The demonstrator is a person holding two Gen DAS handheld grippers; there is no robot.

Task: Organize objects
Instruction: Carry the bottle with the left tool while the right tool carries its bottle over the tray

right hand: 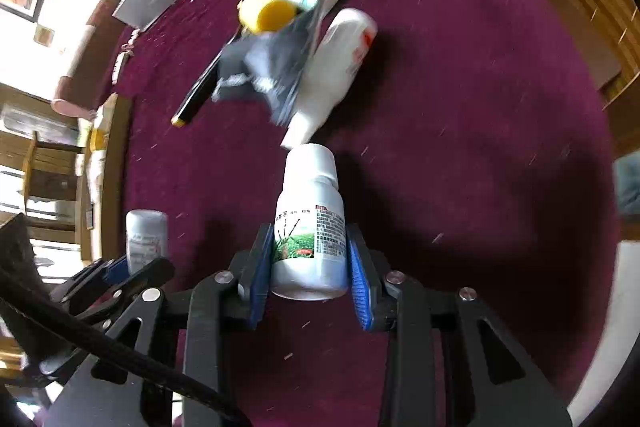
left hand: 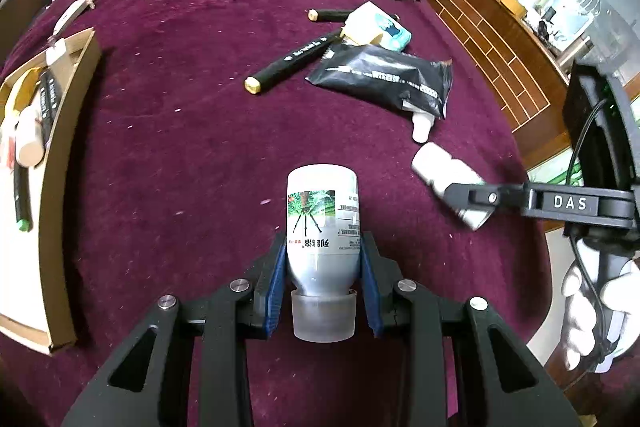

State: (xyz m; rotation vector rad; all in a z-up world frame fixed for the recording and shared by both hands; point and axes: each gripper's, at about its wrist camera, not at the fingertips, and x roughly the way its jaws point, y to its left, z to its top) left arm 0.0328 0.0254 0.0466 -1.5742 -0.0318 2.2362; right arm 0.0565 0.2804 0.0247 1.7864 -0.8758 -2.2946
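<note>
L gripper (left hand: 322,267): gripping grey bottle (left hand: 322,223) betw. blue pads, cap twd camera, base pointing out over bench (left hand: 180,131).
R gripper (right hand: 308,259): clamping white bottle (right hand: 310,227) at its lower body, cap pointing away.
Bench: carrying black pouch (left hand: 384,75), marker (left hand: 294,61), teal box (left hand: 380,27).
Tray (left hand: 68,131): sitting at bench's left edge, holding pens & tubes.

black claw (left hand: 322,267) with blue pads, silver screws, white "das" lettering, black cable, white glove (left hand: 588,311)
</note>
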